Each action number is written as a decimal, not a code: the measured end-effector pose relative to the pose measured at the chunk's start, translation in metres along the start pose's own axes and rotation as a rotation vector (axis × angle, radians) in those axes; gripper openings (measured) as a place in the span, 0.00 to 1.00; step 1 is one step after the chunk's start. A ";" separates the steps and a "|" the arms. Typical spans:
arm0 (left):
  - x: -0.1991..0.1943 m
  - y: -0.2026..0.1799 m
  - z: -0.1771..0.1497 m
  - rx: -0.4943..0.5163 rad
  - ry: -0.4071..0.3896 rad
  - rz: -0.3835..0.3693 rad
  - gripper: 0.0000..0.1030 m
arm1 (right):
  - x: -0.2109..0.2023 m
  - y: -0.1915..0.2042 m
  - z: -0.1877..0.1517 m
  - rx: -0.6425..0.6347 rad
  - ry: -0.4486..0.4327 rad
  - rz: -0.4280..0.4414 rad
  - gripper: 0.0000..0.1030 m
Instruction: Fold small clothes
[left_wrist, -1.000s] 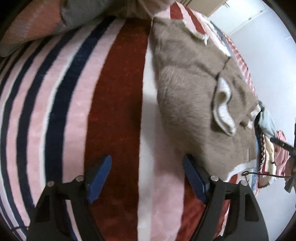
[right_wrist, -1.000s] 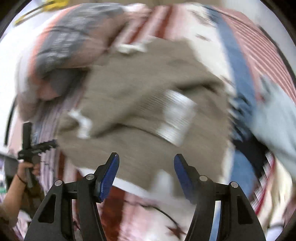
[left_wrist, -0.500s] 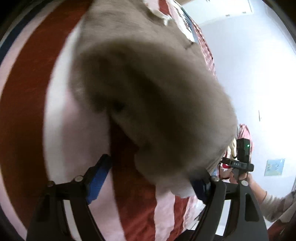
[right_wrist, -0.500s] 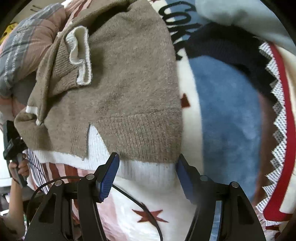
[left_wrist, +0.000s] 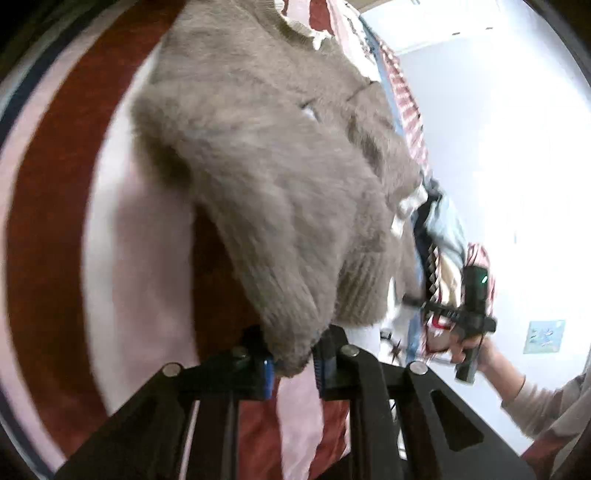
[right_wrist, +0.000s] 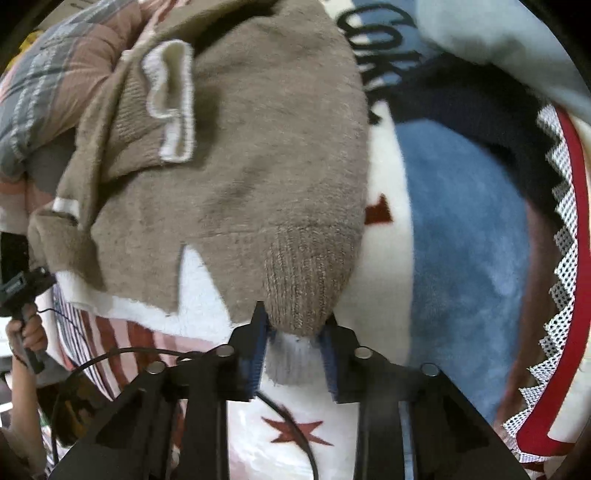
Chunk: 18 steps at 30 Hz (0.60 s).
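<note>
Blanket (left_wrist: 122, 236) underlies sweater (left_wrist: 266, 166); folded clothes (right_wrist: 535, 206) beside it.

Both claws clamped, both wrists angled down

The left claw (left_wrist: 293, 360) has just snapped closed, its blue pads pinching a corner of the brown sweater (left_wrist: 280, 177), and the sweater drapes away from the pinch as the claw tilts down at a slant. The right claw (right_wrist: 295, 341) has just closed too, pointing steeply down, pads pressed on the sweater's ribbed hem. Beyond the sweater's far edge in the left wrist view, the right hand (left_wrist: 467, 345) is wrapped round its claw's black handle, forearm in a pale sleeve. In the right wrist view, the left hand (right_wrist: 29, 332) grips its handle just past the sweater's left corner.
</note>
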<state>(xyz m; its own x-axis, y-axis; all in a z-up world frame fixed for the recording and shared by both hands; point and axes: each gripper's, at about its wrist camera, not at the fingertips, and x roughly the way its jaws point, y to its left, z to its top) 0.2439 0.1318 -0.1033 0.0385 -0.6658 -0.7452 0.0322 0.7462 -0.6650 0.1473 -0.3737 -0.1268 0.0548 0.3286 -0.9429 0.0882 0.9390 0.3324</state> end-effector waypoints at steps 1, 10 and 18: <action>-0.005 0.000 -0.005 -0.003 0.012 0.017 0.12 | -0.004 0.005 0.000 -0.020 -0.009 -0.013 0.18; -0.035 0.033 -0.061 -0.085 0.081 0.129 0.12 | -0.045 0.024 -0.002 -0.047 -0.053 0.014 0.16; 0.024 0.036 -0.068 -0.125 0.107 0.127 0.78 | -0.012 0.009 0.010 0.035 0.016 0.034 0.53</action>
<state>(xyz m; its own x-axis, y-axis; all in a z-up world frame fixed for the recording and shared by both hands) 0.1785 0.1421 -0.1484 -0.0727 -0.5674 -0.8203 -0.0903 0.8228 -0.5611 0.1571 -0.3704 -0.1124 0.0427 0.3625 -0.9310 0.1211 0.9231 0.3650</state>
